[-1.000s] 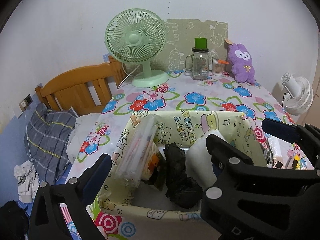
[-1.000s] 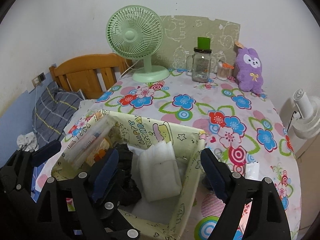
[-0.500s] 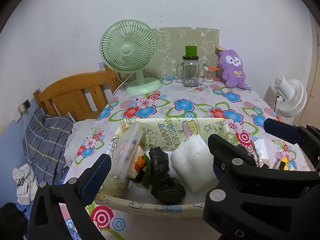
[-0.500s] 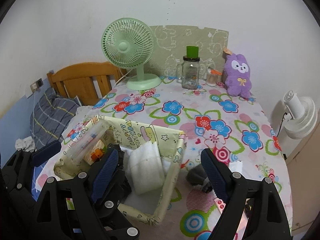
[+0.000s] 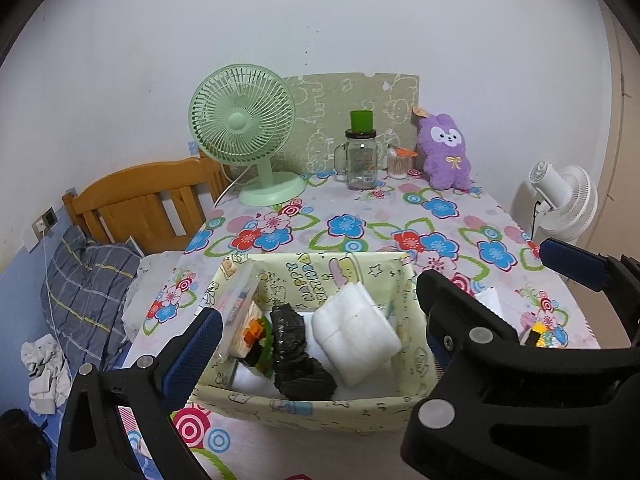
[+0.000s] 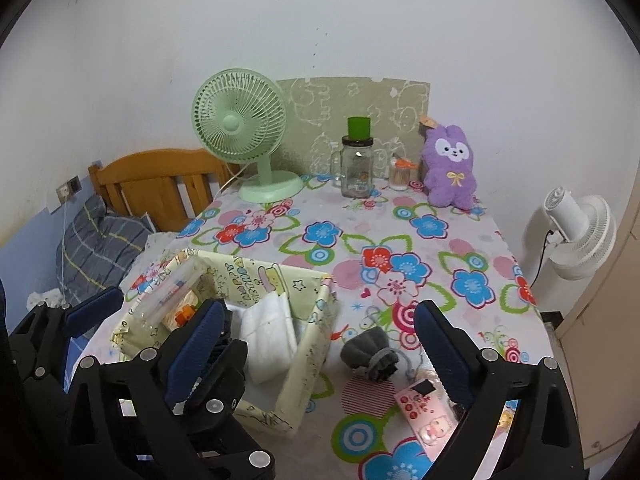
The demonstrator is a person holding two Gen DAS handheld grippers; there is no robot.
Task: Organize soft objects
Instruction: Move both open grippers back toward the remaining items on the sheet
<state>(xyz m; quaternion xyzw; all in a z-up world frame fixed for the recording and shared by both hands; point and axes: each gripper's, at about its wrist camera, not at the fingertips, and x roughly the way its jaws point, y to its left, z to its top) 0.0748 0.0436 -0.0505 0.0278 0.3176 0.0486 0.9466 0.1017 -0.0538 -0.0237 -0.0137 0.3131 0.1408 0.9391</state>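
A pale yellow paper-covered box (image 5: 304, 410) (image 6: 316, 344) stands on the flowered table near the front. In it lie a folded white cloth (image 5: 354, 338) (image 6: 268, 336), a crumpled black bag (image 5: 298, 356) and a clear packet (image 5: 240, 304). A grey drawstring pouch (image 6: 370, 354) lies on the table right of the box. A purple plush bunny (image 5: 444, 156) (image 6: 450, 168) sits at the far right. My left gripper (image 5: 316, 320) is open and empty, held above the box. My right gripper (image 6: 320, 344) is open and empty, above the box's right wall and the pouch.
A green desk fan (image 5: 248, 132), a glass jar with a green lid (image 5: 360, 156) and a small cup of swabs (image 5: 400, 164) stand at the back. A pink packet (image 6: 426, 414) lies near the front. A white fan (image 6: 576, 236) stands right of the table, a wooden bed (image 5: 140, 200) left.
Both grippers have pulled back and risen from the box, both still open. The box now looks smaller and the grey pouch and pink packet have come into the right wrist view.
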